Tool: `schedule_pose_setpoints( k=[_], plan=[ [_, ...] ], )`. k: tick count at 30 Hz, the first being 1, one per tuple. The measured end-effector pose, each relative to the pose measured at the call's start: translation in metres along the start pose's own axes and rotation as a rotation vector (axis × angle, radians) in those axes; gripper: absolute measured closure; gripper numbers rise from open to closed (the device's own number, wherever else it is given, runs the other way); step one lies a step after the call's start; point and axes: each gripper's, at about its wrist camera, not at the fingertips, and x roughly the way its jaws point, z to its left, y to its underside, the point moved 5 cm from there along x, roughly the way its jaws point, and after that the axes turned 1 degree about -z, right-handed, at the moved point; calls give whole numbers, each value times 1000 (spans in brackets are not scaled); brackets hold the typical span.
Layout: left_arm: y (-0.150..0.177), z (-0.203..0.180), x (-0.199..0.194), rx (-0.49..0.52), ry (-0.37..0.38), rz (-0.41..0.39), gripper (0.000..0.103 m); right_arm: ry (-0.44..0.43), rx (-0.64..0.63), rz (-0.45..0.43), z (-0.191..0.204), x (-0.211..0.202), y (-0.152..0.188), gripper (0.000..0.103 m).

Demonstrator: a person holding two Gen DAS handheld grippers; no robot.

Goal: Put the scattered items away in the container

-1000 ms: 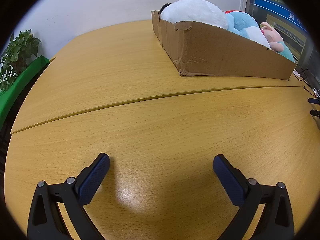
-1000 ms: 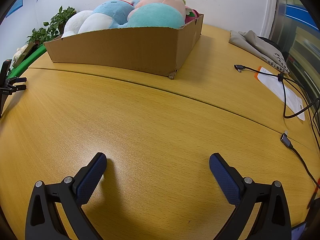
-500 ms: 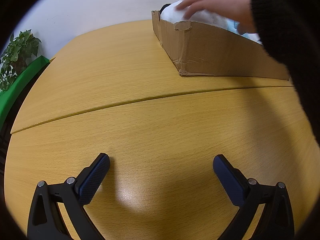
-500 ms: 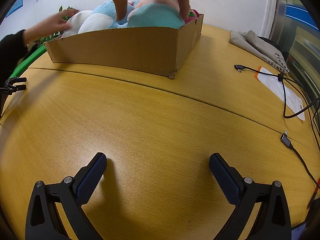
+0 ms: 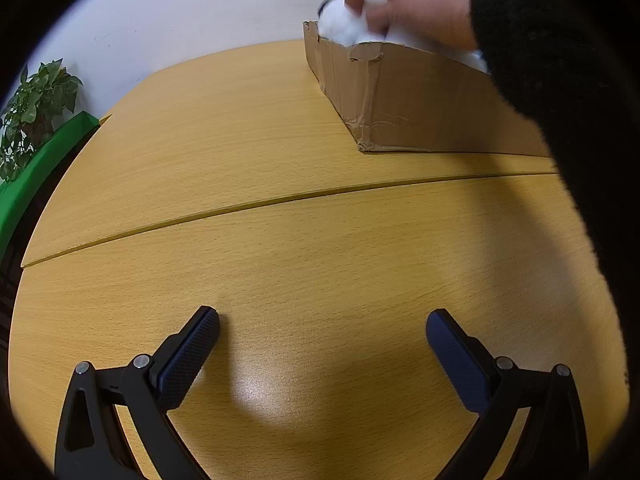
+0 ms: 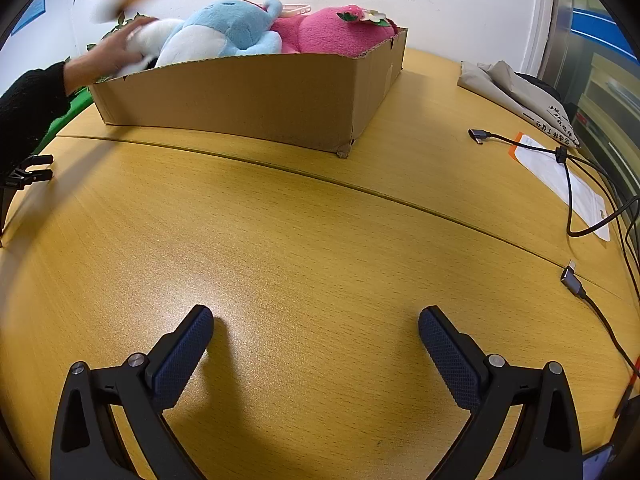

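A brown cardboard box (image 6: 256, 100) stands at the back of the wooden table and also shows in the left wrist view (image 5: 420, 108). It holds a white plush (image 6: 154, 38), a blue plush (image 6: 228, 28) and a pink strawberry plush (image 6: 336, 30). A bare hand (image 5: 404, 0) in a black sleeve grips the white plush (image 5: 340, 28); it also shows in the right wrist view (image 6: 108, 56). My left gripper (image 5: 322, 330) and my right gripper (image 6: 316, 328) rest low over the table, both open and empty, well short of the box.
Cables (image 6: 576, 184) with plugs, a white packet (image 6: 560, 176) and a grey cloth bag (image 6: 520, 96) lie at the right. A green planter with a plant (image 5: 32, 120) stands past the table's left edge. The other gripper (image 6: 28, 176) sits at the far left.
The teal and pink plush on top of the box has been lifted out by a hand, which uncovers the pink strawberry plush. The other hand now grips the white plush. Both grippers stay still.
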Motion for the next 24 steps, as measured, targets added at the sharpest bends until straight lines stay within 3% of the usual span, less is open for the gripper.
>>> schedule_pose_setpoints(
  k=[24],
  plan=[
    [-5, 0, 1, -5, -4, 1, 0, 3, -2, 2, 0, 1, 0, 0]
  ],
)
